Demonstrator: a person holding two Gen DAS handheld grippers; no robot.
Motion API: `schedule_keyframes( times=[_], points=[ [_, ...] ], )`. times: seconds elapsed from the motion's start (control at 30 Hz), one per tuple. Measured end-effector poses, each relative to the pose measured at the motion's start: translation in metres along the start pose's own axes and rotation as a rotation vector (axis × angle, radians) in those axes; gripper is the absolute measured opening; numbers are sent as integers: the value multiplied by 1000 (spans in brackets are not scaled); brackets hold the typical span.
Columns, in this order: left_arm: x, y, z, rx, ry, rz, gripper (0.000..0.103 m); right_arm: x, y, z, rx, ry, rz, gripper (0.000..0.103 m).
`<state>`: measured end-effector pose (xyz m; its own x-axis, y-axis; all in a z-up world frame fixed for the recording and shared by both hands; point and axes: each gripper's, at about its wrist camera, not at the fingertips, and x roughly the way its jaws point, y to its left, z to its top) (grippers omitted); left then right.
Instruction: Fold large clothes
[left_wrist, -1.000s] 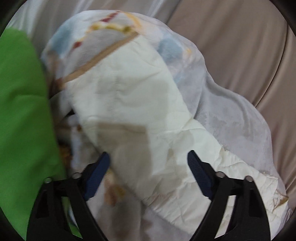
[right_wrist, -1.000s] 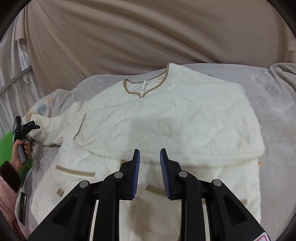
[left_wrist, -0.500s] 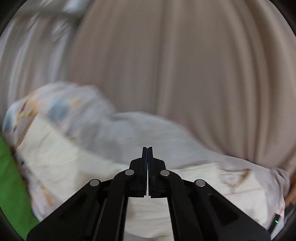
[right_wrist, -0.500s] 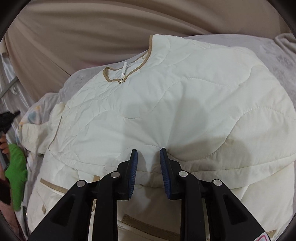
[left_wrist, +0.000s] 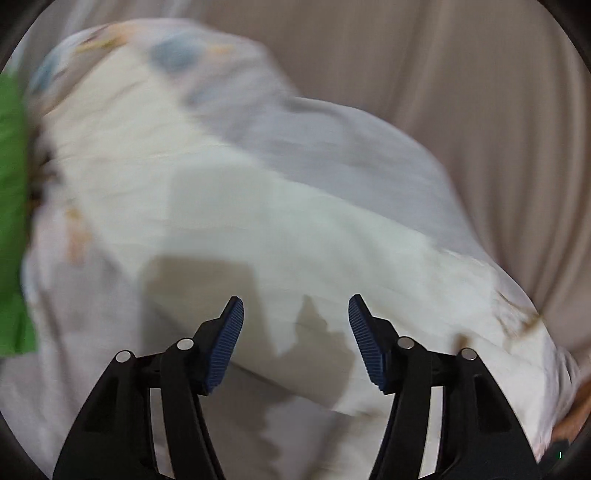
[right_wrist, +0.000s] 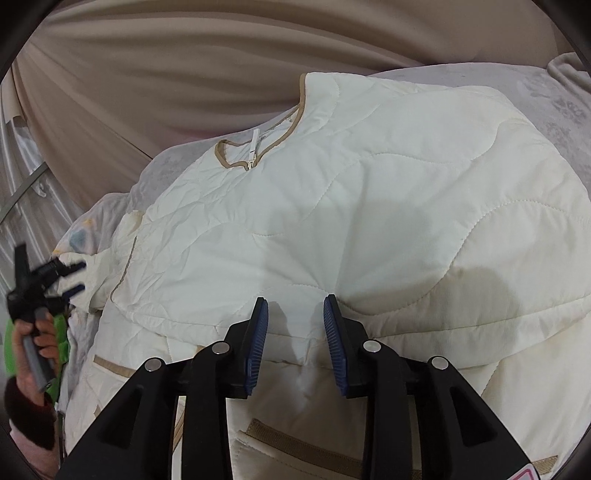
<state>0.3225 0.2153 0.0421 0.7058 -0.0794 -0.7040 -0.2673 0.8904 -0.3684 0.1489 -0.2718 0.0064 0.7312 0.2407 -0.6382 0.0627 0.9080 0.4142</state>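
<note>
Jacket (right_wrist: 369, 206): cream, quilted, tan-trimmed, lying on the grey sheet (right_wrist: 554, 103) that covers the bed. Its upper part is folded down over the lower part, and the fold edge runs across your right wrist view just beyond the fingertips. The neckline with its zip tab points toward the beige curtain (right_wrist: 184, 74) at the far side. A tan-edged pocket (right_wrist: 303, 446) shows on the lower layer, below the fold and between the gripper arms.

Right gripper (right_wrist: 295, 332): jaws spread part-way, nothing between the pads. The tips sit at the fold edge; whether they touch the cloth cannot be told.

Left gripper (left_wrist: 295, 339): jaws spread wide, nothing held. Your left wrist view is motion-blurred. It shows a cream sleeve (left_wrist: 258, 229) crossing the frame from upper left to lower right, under and beyond the tips. In the right wrist view the same gripper appears at the far left, in your left hand (right_wrist: 33, 343), beside the sleeve end.

Surroundings:
- A patterned cloth (left_wrist: 166, 55) with blue and orange marks lies past the sleeve, at the left edge of the bed.
- A green item (left_wrist: 11, 184) lies against the left side of the sleeve; its kind cannot be told.
- A pale curtain (right_wrist: 18, 177) with a metal bar hangs at the far left.

Edges and room: bare sheet shows to the right of the jacket and along its far edge by the neckline. On the left, the sleeve, patterned cloth and green item crowd the bed edge.
</note>
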Motion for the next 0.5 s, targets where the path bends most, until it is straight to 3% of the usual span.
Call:
schedule_keyframes(
  times=[0.13,0.27,0.37,0.4,0.43,0.5],
  points=[
    [8,79,39,-133,-69,199,58,0,3,-1,-17,-1,-11,34],
    [38,124,55,-247,-21,182,58,1,3,0,-26,0,-17,34],
    [45,134,64,-292,-57,157,55,2,3,0,-27,0,-17,35],
    [45,131,70,-272,-67,147,34,2,3,1,-28,0,-18,35],
    [42,125,76,-245,-69,137,5,2,2,1,-28,0,-18,35],
    [32,108,83,-214,-94,110,5,2,2,1,-29,1,-19,35]
  ],
)
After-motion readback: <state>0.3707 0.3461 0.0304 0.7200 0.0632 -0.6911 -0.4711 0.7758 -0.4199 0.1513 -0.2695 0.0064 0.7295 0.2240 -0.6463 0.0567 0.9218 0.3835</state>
